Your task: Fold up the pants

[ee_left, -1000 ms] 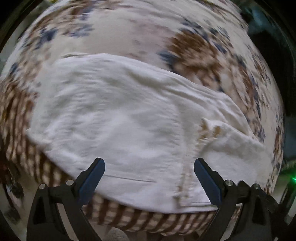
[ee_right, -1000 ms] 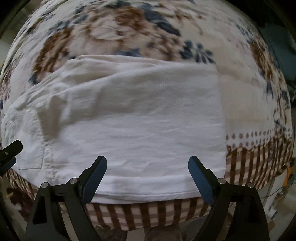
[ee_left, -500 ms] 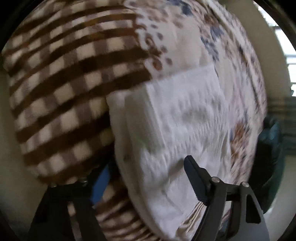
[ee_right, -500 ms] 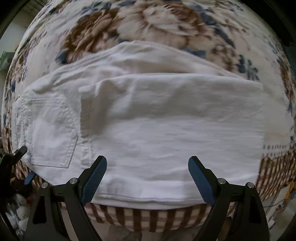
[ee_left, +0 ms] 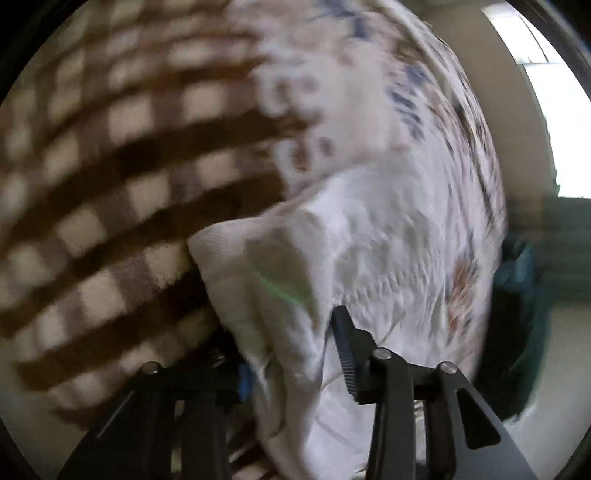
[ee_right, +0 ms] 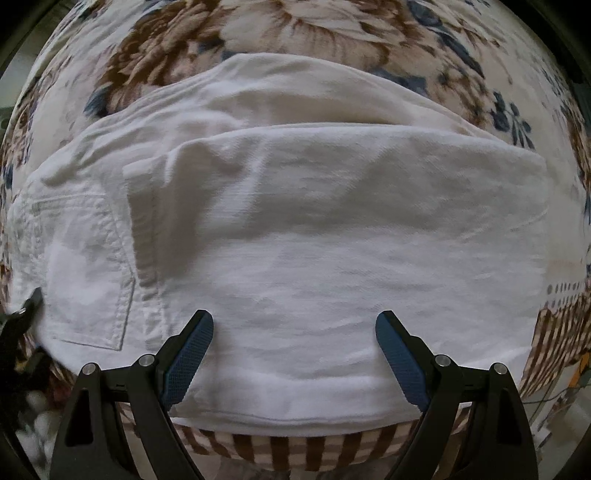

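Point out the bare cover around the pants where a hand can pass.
Free: the floral cover beyond the pants' far edge, and a strip right of their folded end down to the checked border. Crowded: the pocket end, where the left gripper pinches the cloth, and the near edge under the open right gripper.

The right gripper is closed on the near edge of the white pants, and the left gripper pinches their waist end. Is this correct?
Not quite. In the right wrist view the right gripper is open, its jaws spread above the white pants, gripping nothing. The left gripper does pinch the waist end, as the left wrist view shows.
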`<state>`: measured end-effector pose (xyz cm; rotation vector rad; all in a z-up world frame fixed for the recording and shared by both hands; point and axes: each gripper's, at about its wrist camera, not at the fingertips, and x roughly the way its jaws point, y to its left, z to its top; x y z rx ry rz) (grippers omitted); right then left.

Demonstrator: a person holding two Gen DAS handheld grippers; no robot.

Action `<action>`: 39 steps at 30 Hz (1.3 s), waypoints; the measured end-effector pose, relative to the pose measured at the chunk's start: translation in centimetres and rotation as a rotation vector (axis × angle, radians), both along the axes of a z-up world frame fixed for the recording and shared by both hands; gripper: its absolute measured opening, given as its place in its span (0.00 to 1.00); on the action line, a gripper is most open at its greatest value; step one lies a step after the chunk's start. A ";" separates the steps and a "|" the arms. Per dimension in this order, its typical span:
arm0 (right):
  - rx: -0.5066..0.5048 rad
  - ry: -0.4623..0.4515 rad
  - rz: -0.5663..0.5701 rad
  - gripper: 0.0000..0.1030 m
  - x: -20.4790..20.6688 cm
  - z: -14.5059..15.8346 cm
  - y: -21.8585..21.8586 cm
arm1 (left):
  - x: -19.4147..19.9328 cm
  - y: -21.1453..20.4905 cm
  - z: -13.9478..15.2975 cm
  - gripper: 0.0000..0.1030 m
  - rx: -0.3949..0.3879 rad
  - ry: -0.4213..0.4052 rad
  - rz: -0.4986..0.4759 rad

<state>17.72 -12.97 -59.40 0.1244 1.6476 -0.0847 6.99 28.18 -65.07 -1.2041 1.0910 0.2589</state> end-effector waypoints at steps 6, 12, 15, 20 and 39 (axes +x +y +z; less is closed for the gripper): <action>0.025 0.004 -0.025 0.89 0.1 -0.2 -0.4 | 0.8 -0.4 0.9 0.44 0.046 -0.009 0.003; 0.029 -0.008 -0.017 0.89 -1.0 -0.4 -1.2 | 2.5 -1.9 3.3 0.35 0.209 -0.072 -0.101; 0.024 -0.009 -0.014 0.89 -1.5 0.0 -1.8 | 3.3 -0.6 0.9 0.40 0.109 -0.060 -0.016; -0.088 -0.008 -0.053 0.89 -2.2 0.2 -3.6 | 4.9 -1.6 3.4 0.22 0.208 -0.051 -0.057; -0.159 -0.133 -0.068 0.89 -5.1 5.4 -11.8 | 5.5 -20.2 20.5 0.14 0.667 -0.222 -0.571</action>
